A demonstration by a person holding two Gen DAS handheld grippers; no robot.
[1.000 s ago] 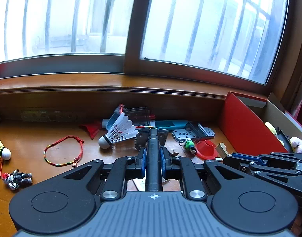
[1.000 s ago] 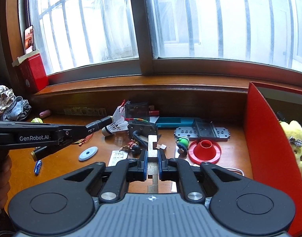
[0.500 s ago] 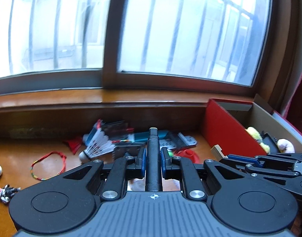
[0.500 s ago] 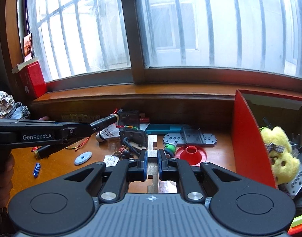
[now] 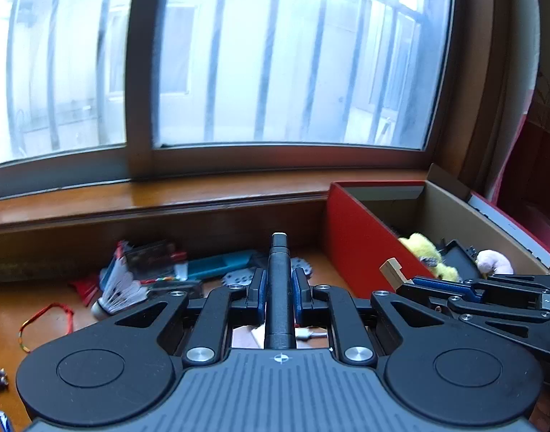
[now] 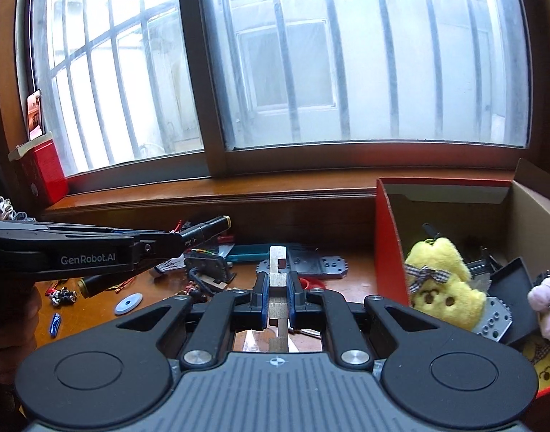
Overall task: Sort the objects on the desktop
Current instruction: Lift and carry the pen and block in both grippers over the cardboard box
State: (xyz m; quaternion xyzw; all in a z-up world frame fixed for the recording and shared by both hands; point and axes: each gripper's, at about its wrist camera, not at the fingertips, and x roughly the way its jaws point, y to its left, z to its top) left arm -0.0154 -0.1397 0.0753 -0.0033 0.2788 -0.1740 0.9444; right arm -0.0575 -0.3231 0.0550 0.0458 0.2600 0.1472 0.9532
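Black and cylindrical, the marker pen [image 5: 279,284] is pinched between the fingers of the left gripper [image 5: 279,288]; its capped tip projects toward 12 o'clock beyond them. In the right wrist view the same pen [image 6: 203,232] crosses the frame at 9 o'clock, tip pointing right, above the worktop [image 6: 159,288].

The right gripper [image 6: 278,293] has its fingers clamped on a pale wooden block [image 6: 278,266] with a notched, stepped profile; the block extends forward past the fingertips. In the left wrist view this block [image 5: 392,270] appears at 3 o'clock, in front of the red wall of the box.

The red cardboard box [image 6: 386,248] stands open at 3 o'clock of the right wrist view. It contains a yellow plush toy [image 6: 442,280], a pink plush item [image 6: 548,306] and dark hardware.

Loose items remain on the worktop at 9 to 10 o'clock of the left wrist view: a shuttlecock [image 5: 120,293], a red cord bracelet [image 5: 44,320] and a teal case [image 5: 221,264], the last against the back wall.
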